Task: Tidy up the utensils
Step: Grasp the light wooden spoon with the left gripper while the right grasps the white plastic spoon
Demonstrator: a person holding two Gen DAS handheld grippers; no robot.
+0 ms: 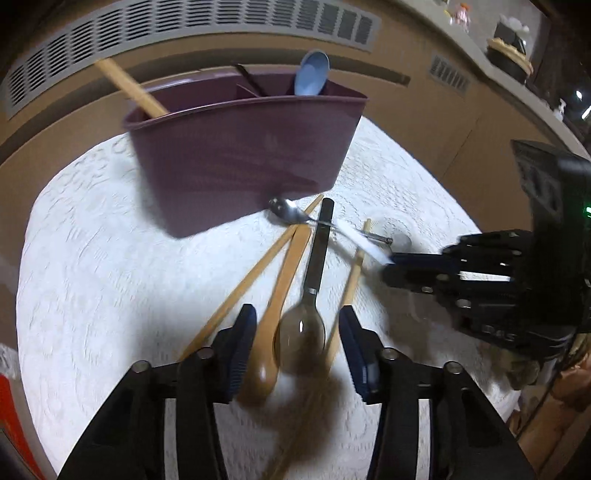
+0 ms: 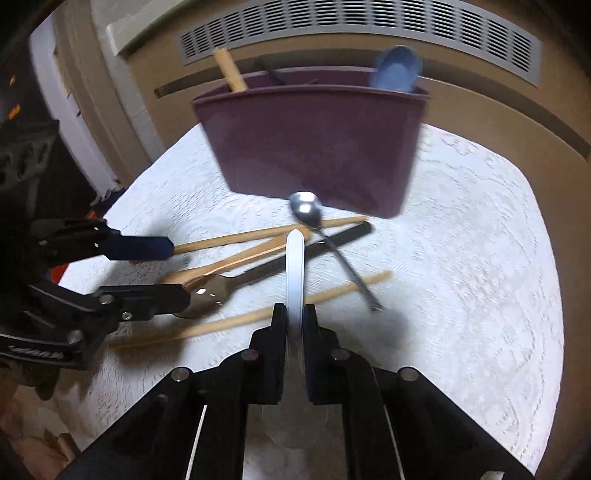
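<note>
A purple utensil caddy (image 1: 240,155) stands at the back of the white cloth and holds a wooden stick, a black handle and a blue spoon (image 1: 312,74). In front of it lie a wooden spoon (image 1: 277,314), a black-handled metal spoon (image 1: 303,332), chopsticks (image 1: 236,291) and a small steel spoon (image 1: 291,212). My left gripper (image 1: 297,325) is open, its fingers on either side of the two spoon bowls. My right gripper (image 2: 294,314) is shut on a flat steel utensil handle (image 2: 295,266), held above the pile; its bowl end shows behind the fingers.
The caddy (image 2: 314,147) stands near a beige wall with grey vent grilles (image 2: 369,33). The white textured cloth (image 2: 480,258) covers a round table. A shelf with small objects (image 1: 509,40) runs along the right. The table edge drops off at lower left.
</note>
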